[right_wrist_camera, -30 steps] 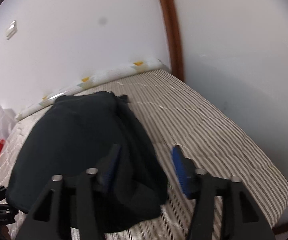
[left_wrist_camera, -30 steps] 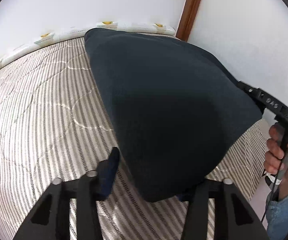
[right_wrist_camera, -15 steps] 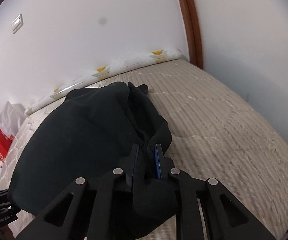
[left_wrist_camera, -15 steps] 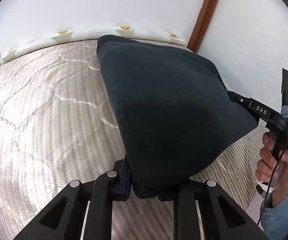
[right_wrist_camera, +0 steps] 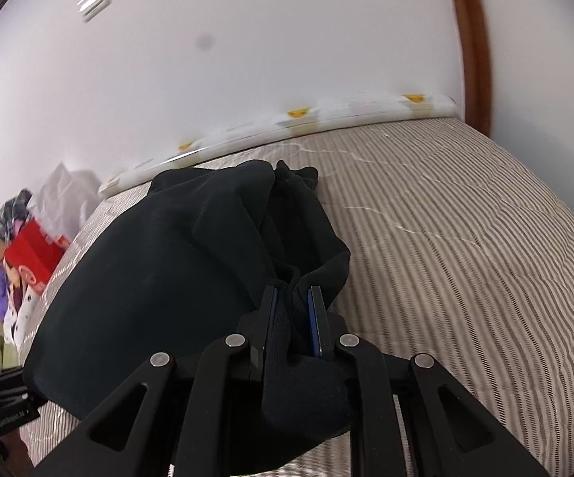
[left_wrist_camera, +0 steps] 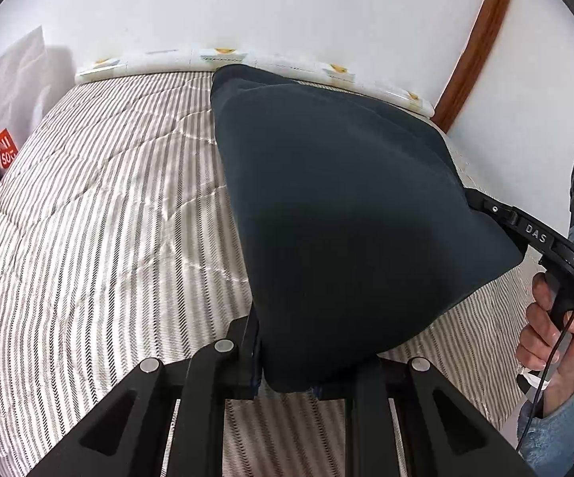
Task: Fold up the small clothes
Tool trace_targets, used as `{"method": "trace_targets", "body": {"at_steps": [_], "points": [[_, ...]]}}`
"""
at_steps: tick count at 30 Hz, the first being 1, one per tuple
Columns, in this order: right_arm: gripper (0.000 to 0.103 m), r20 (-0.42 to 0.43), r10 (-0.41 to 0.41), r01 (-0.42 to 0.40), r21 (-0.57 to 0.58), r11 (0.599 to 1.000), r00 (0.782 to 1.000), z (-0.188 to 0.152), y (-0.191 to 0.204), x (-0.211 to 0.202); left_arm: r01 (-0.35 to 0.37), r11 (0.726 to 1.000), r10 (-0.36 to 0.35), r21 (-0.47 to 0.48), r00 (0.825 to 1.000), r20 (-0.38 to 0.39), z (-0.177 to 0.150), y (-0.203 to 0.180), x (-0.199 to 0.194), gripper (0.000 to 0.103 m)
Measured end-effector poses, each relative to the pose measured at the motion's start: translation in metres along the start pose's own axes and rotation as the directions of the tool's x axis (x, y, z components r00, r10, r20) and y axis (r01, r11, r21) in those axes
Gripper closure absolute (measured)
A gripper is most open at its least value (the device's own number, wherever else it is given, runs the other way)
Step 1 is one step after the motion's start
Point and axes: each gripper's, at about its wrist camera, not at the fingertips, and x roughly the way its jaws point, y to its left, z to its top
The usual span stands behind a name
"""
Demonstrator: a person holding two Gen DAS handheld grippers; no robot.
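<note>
A dark navy garment [left_wrist_camera: 342,206] lies spread over the striped mattress [left_wrist_camera: 100,214], its near edge lifted. My left gripper [left_wrist_camera: 287,373] is shut on the garment's near corner, and the cloth hides the fingertips. At the right of the left wrist view a hand holds my right gripper [left_wrist_camera: 481,206], clamped on the opposite corner. In the right wrist view the garment [right_wrist_camera: 159,262] looks black and bunched, and my right gripper [right_wrist_camera: 292,318] is shut on a fold between its blue pads [right_wrist_camera: 314,318].
White walls close the bed at the back and right, with a brown wooden frame [left_wrist_camera: 473,39] in the corner. A patterned white mattress edge [left_wrist_camera: 223,55] runs along the far side. Red bags [right_wrist_camera: 34,254] and piled clothes stand beyond the bed's left side.
Both grippers went from open beside the garment's edge to shut on it. Both then drew back across the bed, pulling the cloth taut and lifting its near edge.
</note>
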Motion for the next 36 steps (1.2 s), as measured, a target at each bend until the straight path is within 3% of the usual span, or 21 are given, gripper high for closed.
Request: {"method": "trace_targets", "body": {"at_steps": [9,13,17,23,25,26,28,31,34,36], "points": [[0.084,0.003,-0.003,0.003,-0.078,0.997,1.0,-0.008,-0.011,-0.031,-0.022,0.999,0.022,0.046,1.0,-0.003,-0.006,-0.011,0.004,0.083],[0.08,0.036,0.012,-0.008,-0.124,0.992,0.999,0.003,0.002,-0.044,0.004,0.998,-0.004,0.064,1.0,-0.012,-0.013,-0.005,-0.009,0.073],[0.077,-0.009,-0.001,0.0,-0.13,0.992,1.0,0.014,0.01,-0.022,0.06,0.997,-0.062,0.052,0.997,0.038,-0.025,0.005,-0.035,0.052],[0.077,-0.085,0.008,-0.017,-0.095,0.995,0.996,0.012,0.012,0.017,0.102,0.995,-0.103,0.01,0.987,0.126,-0.025,0.019,-0.066,0.049],[0.079,-0.09,0.015,-0.023,-0.088,0.996,0.996,0.012,0.013,0.02,0.091,0.996,-0.089,-0.008,0.988,0.126,-0.016,0.021,-0.061,0.048],[0.092,-0.1,0.027,-0.036,-0.085,0.996,0.995,0.014,0.013,0.022,0.084,0.996,-0.081,-0.019,0.99,0.116,-0.01,0.021,-0.055,0.048],[0.096,-0.108,0.043,-0.053,-0.086,0.995,0.993,0.017,0.015,0.022,0.07,0.997,-0.067,-0.025,0.994,0.086,-0.002,0.018,-0.043,0.048],[0.099,-0.054,0.055,-0.061,-0.124,0.99,0.997,0.026,0.018,0.009,0.043,0.999,-0.042,-0.005,0.998,0.053,0.002,0.011,-0.03,0.048],[0.1,0.103,0.11,-0.1,-0.094,0.991,0.989,0.038,0.001,-0.035,0.04,0.999,-0.041,0.018,0.998,0.044,0.003,0.005,-0.026,0.044],[0.1,0.117,0.124,-0.116,-0.073,0.991,0.985,0.038,-0.008,-0.043,0.049,0.999,-0.05,0.024,0.998,0.043,0.004,0.001,-0.027,0.044]]}}
